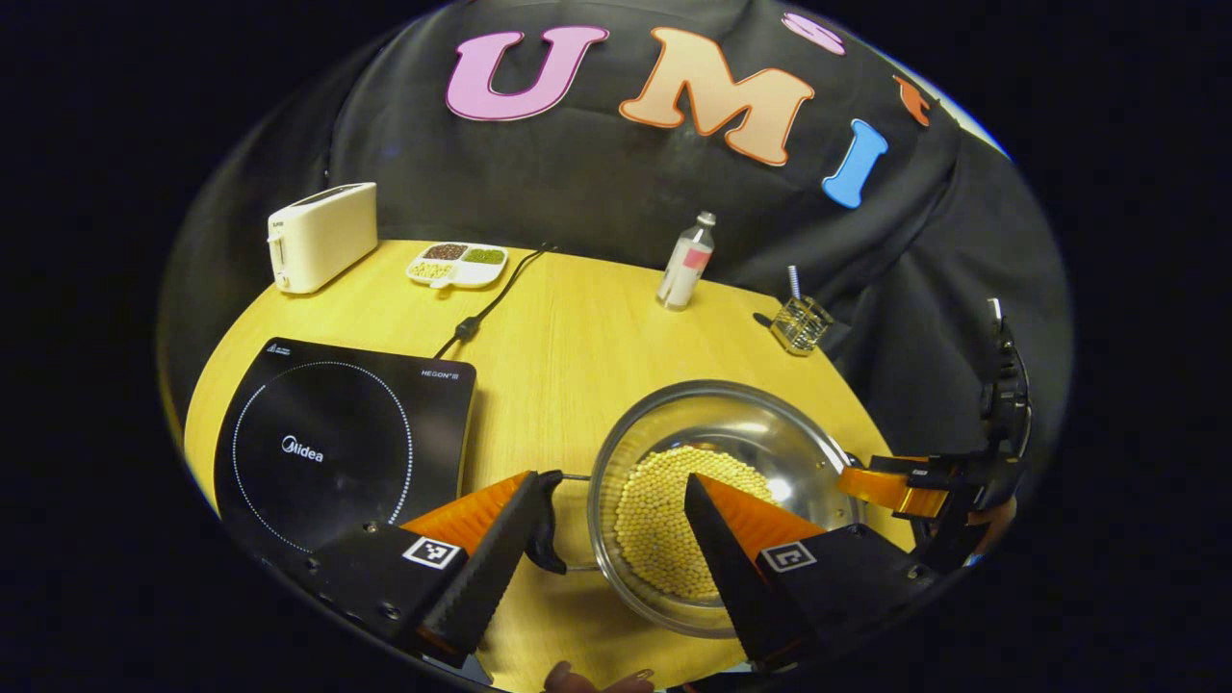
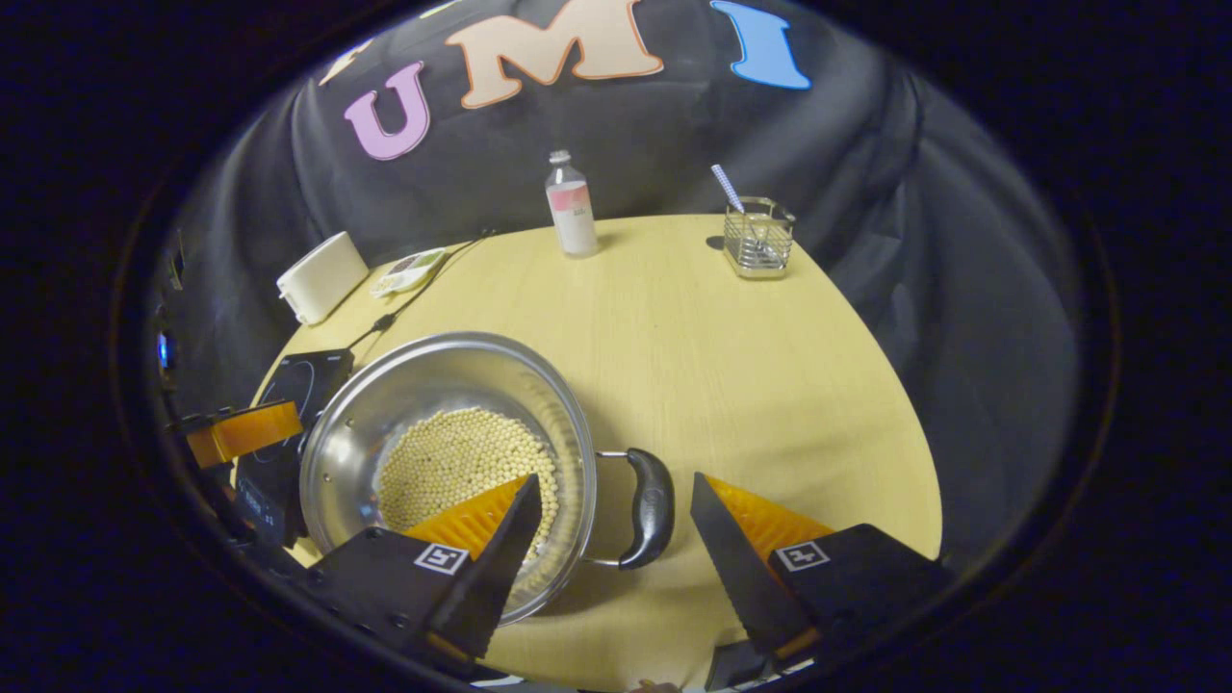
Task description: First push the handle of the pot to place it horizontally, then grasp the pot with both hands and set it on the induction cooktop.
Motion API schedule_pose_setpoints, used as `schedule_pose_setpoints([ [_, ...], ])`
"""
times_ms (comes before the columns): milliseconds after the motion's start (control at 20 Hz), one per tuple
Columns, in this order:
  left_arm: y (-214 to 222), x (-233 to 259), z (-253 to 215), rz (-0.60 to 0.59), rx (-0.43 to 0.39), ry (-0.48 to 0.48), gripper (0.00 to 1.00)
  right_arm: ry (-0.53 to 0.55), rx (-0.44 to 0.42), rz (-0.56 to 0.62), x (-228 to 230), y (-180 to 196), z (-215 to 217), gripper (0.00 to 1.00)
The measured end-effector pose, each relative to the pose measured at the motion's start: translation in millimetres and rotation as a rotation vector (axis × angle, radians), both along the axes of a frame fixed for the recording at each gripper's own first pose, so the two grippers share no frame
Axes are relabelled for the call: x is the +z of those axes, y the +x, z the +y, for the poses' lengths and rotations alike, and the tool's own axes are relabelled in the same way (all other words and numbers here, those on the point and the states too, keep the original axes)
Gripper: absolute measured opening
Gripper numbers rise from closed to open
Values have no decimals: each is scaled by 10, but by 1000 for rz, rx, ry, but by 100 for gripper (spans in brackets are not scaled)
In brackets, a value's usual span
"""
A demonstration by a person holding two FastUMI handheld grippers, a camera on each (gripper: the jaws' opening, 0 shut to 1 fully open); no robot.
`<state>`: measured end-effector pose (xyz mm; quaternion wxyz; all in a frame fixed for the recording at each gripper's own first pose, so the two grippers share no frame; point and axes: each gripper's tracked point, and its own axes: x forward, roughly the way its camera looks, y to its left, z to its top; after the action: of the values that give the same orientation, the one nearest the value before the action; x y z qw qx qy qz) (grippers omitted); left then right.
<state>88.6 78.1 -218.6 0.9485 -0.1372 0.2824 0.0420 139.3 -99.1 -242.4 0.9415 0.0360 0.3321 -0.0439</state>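
Both wide open — left hand-held gripper (image 1: 611, 520) and right hand-held gripper (image 2: 611, 520) straddling the pot (image 2: 448, 452) handles (image 2: 650, 505), apparently lined up to lift toward the cooktop (image 1: 337, 443).

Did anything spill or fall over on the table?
No, nothing stands out. The little round beans all sit inside the pot, none on the table. The bottle, the toaster and the wire holder stand upright, and the induction cooktop lies flat beside the pot.
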Motion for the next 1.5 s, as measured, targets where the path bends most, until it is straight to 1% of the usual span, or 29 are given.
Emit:
schedule_pose_setpoints([
  [150, 51, -115, 112, 21, 12, 56, 98, -6, -2, 22, -107, 58, -51, 95],
  [200, 65, -161, 107, 32, 7, 60, 98, -8, -1, 32, -143, 72, -66, 99],
  [350, 118, -309, 100, 72, 15, 45, 98, 5, -1, 48, -203, 143, -89, 99],
  [400, 138, -328, 140, 75, 34, 54, 98, 3, -5, 55, -239, 157, -109, 95],
  [450, 169, -375, 176, 83, 44, 59, 97, 0, -11, 64, -262, 165, -136, 95],
  [500, 189, -405, 195, 91, 49, 63, 96, 1, -13, 71, -287, 179, -140, 99],
  [550, 207, -447, 195, 102, 47, 65, 96, 6, -12, 76, -304, 183, -136, 99],
  [600, 207, -484, 191, 116, 44, 63, 96, 9, -9, 81, -324, 189, -122, 95],
  [650, 189, -521, 195, 125, 45, 61, 96, 10, -5, 87, -350, 189, -115, 99],
  [700, 186, -547, 187, 132, 47, 55, 96, 11, 1, 95, -374, 184, -105, 99],
  [750, 177, -572, 167, 136, 49, 41, 96, 15, 5, 98, -386, 184, -95, 95],
  [800, 170, -598, 134, 143, 45, 24, 95, 22, 7, 101, -408, 193, -76, 100],
  [850, 145, -627, 110, 155, 46, 13, 95, 28, 11, 109, -420, 191, -62, 96],
  [900, 133, -641, 111, 163, 48, 12, 94, 31, 12, 115, -446, 192, -55, 96],
  [950, 121, -654, 122, 170, 53, 19, 94, 34, 14, 120, -460, 193, -52, 100],
  [1050, 123, -657, 149, 174, 59, 37, 92, 48, 20, 126, -476, 189, -22, 99],
  [1100, 123, -667, 150, 178, 59, 36, 89, 46, 22, 128, -490, 187, -24, 99],
  [1150, 110, -674, 149, 180, 62, 35, 87, 41, 23, 129, -491, 182, -33, 97],
  [1200, 106, -680, 148, 187, 65, 31, 82, 39, 21, 131, -503, 184, -42, 98],
  [1250, 94, -701, 128, 193, 64, 20, 81, 55, 23, 126, -449, 166, -31, 91],
  [1300, 84, -710, 105, 197, 64, 10, 78, 69, 23, 124, -472, 191, 5, 88],
  [1350, 72, -718, 94, 201, 63, 6, 78, 69, 20, 124, -470, 196, -3, 72],
  [1400, 62, -719, 107, 206, 65, 17, 75, 71, 18, 126, -491, 195, -10, 78],
  [1450, 54, -722, 120, 209, 61, 24, 80, 72, 16, 129, -487, 191, -3, 78],
  [1500, 44, -726, 131, 215, 61, 29, 71, 68, 15, 125, -485, 195, -12, 78],
])
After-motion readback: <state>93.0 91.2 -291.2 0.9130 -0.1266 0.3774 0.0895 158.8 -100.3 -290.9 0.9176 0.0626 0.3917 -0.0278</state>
